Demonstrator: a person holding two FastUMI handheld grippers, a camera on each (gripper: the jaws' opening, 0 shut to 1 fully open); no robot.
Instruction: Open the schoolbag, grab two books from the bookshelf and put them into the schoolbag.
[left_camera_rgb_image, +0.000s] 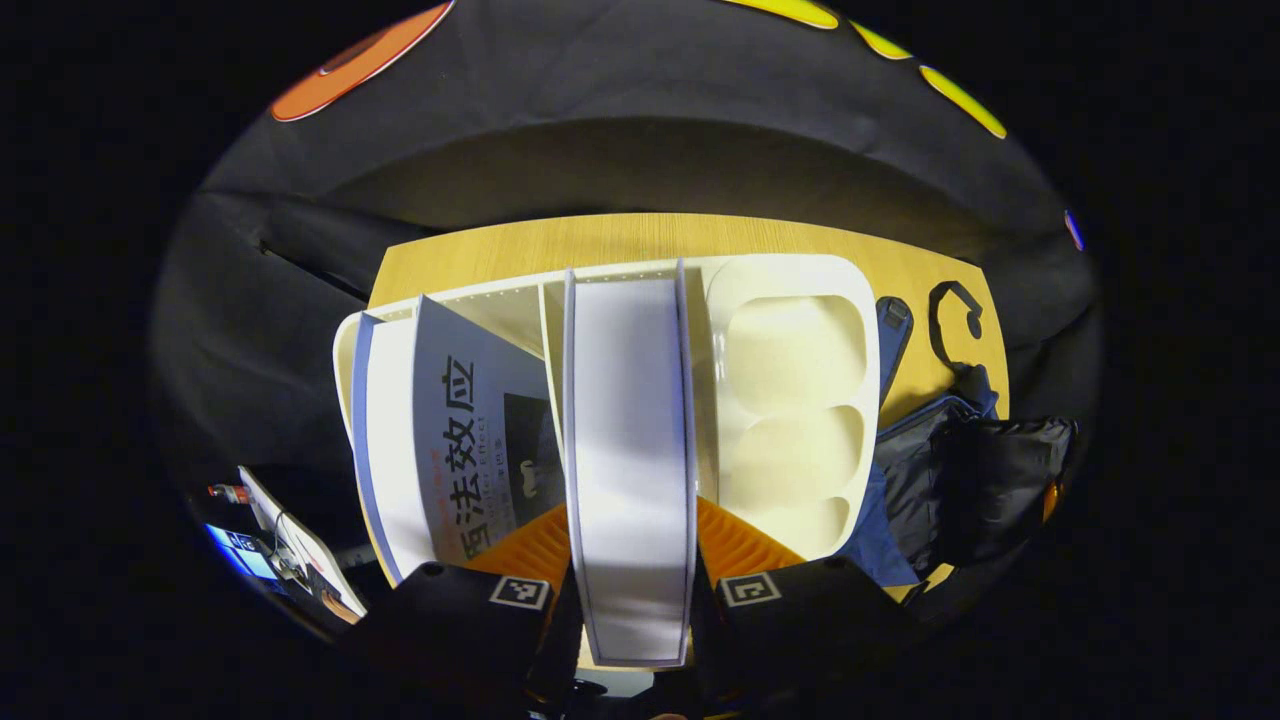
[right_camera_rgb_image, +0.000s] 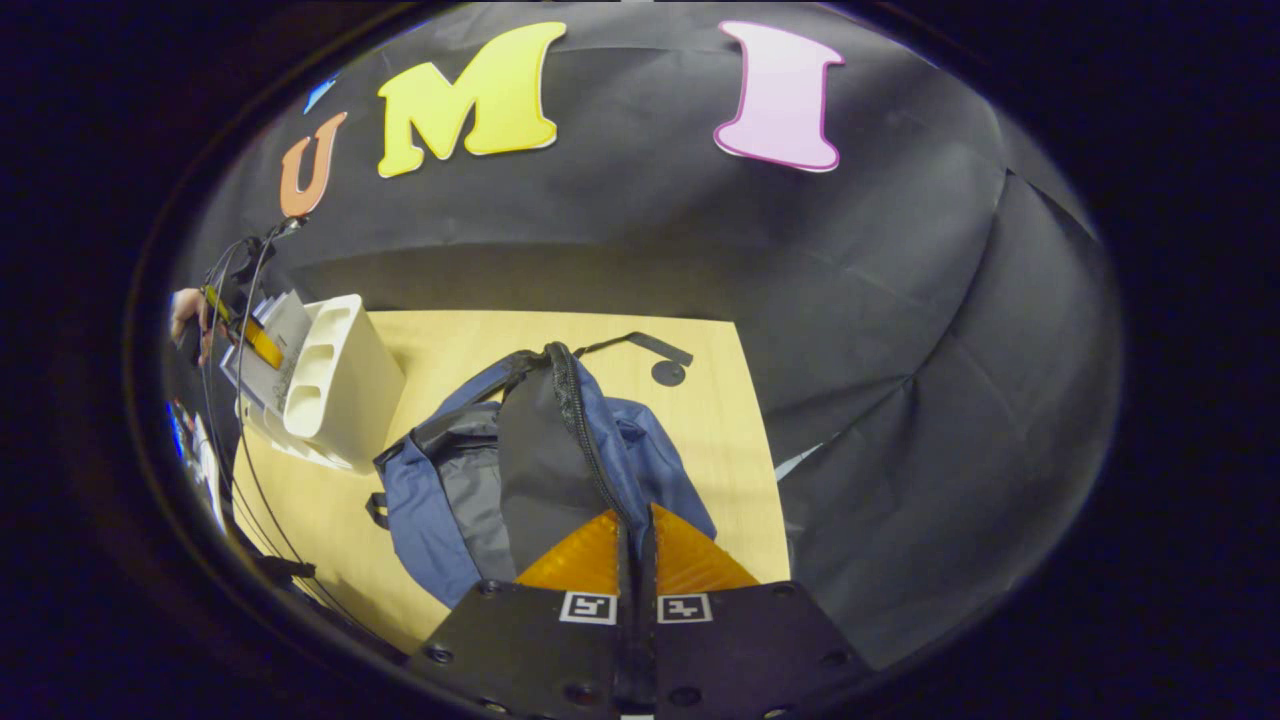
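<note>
The left gripper (left_camera_rgb_image: 632, 560) is clamped on a slim white book (left_camera_rgb_image: 630, 440) standing in the cream plastic bookshelf (left_camera_rgb_image: 795, 400); a 2nd grey-covered book (left_camera_rgb_image: 470, 440) leans beside it. The right gripper (right_camera_rgb_image: 634, 560), fingers pressed together, pinches the zippered edge of the blue-and-grey fabric schoolbag (right_camera_rgb_image: 540, 460) lying on the smooth wooden table (right_camera_rgb_image: 720, 420).

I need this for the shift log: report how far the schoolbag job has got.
Done: the schoolbag looks unzipped, its flap edge pinched between the right gripper fingers. In hand: the left gripper is closed on a white book at the bookshelf. Left: carry that book to the bag, then fetch a second, such as the leaning grey book.
</note>
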